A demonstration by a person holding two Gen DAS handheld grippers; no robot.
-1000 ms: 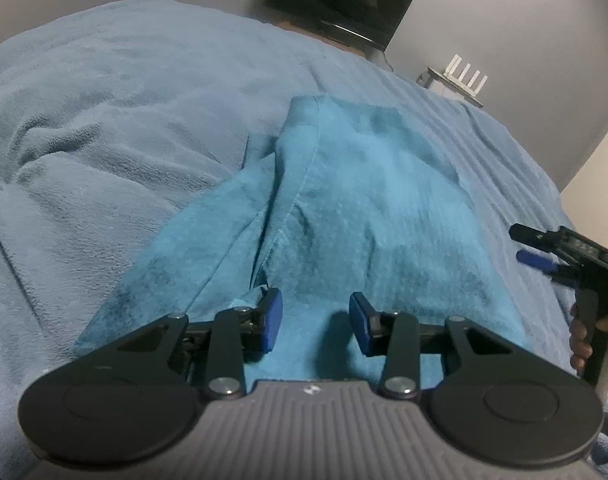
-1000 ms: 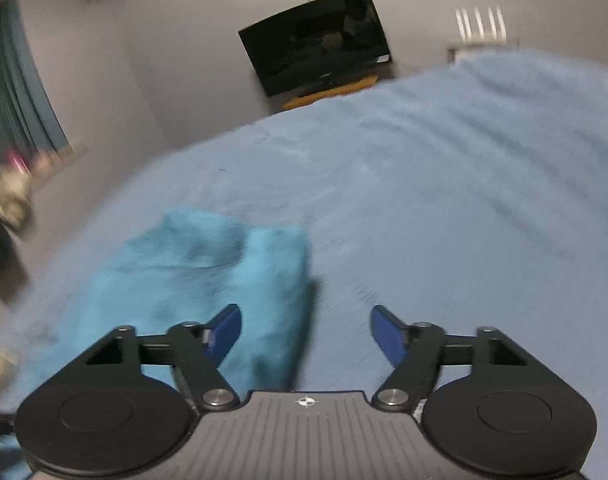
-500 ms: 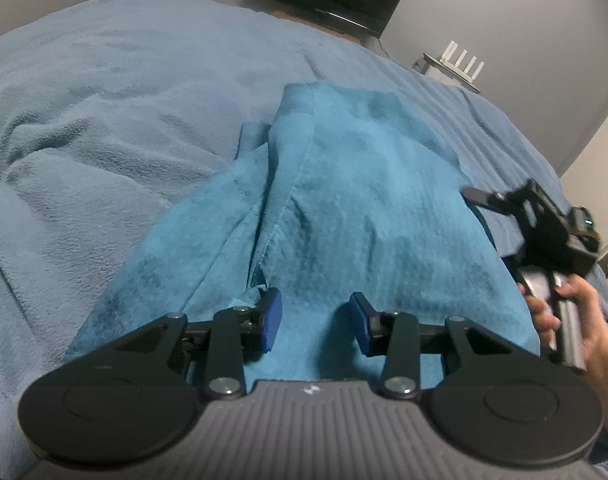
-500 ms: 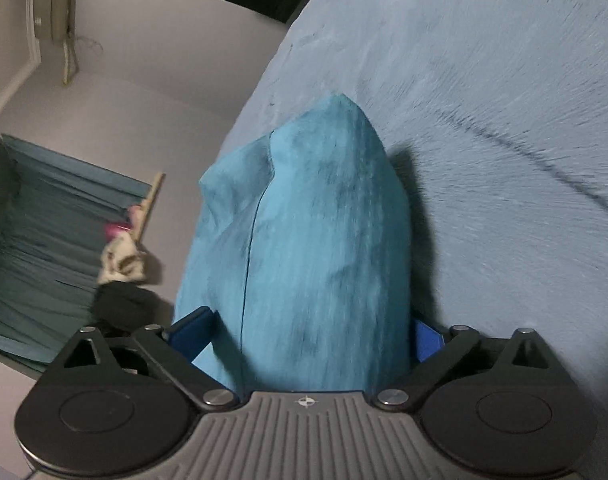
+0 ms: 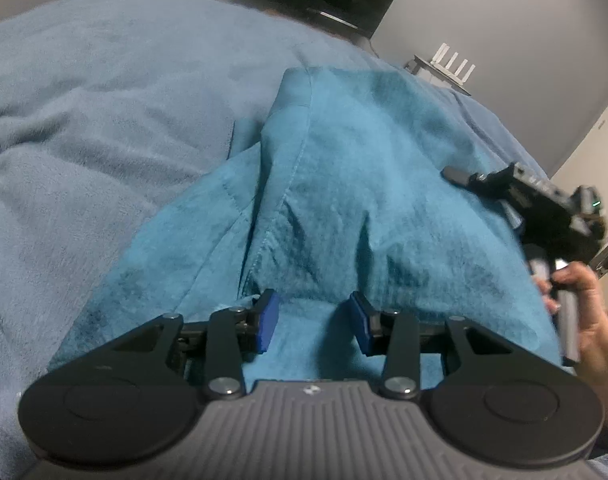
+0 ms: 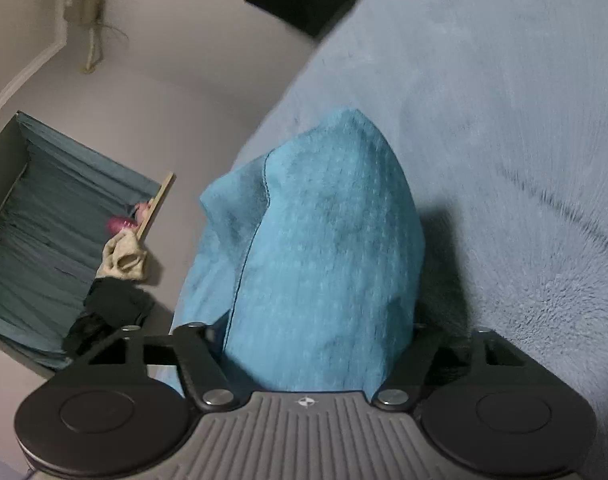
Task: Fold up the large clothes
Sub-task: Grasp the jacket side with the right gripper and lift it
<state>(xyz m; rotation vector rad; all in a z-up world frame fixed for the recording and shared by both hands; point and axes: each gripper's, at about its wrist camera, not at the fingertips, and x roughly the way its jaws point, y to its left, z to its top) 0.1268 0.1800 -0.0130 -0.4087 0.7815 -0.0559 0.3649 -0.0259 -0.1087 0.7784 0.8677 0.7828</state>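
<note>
A teal garment [image 5: 344,200] of soft, slightly nubby cloth lies rumpled on the bed, partly folded over itself. In the left wrist view a stitched hem runs from about 12 o'clock down toward 6 o'clock, with one layer lapped over another that spreads toward 8 o'clock. In the right wrist view its near end [image 6: 324,260] rises in a rounded hump, a seamed edge running down its 9 o'clock side.

Right gripper [image 6: 318,344] fingertips buried under teal garment [image 6: 324,260]; jaw gap indiscernible.
</note>
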